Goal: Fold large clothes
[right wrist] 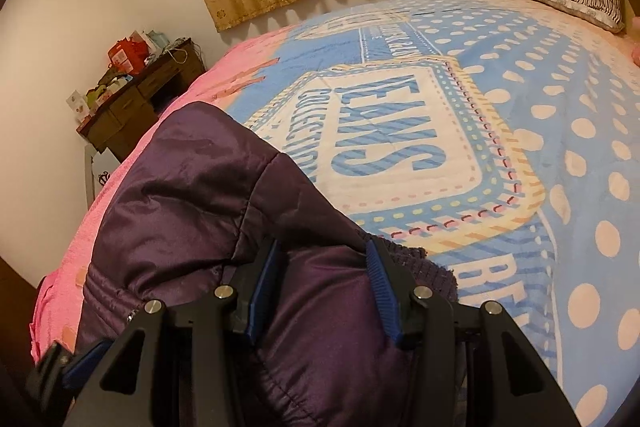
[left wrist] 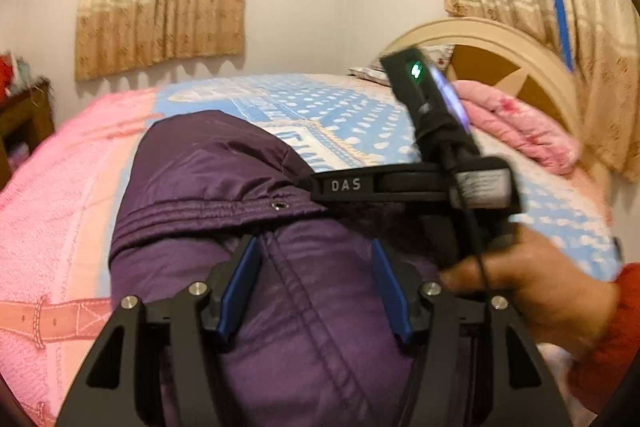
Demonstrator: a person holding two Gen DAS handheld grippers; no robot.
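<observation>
Purple and glossy, the quilted padded jacket (left wrist: 224, 195) lies bunched on the near left part of the bed (right wrist: 520, 131), which is covered by a blue polka-dot blanket with pink edges. The left gripper (left wrist: 316, 287) hangs over the jacket's stitched seam, jaws spread apart with fabric between them. The right gripper (right wrist: 320, 291) sits at the jacket's right edge, jaws likewise released around a fold. Far left stands a dark wooden desk (right wrist: 136, 103) piled with clutter.
</observation>
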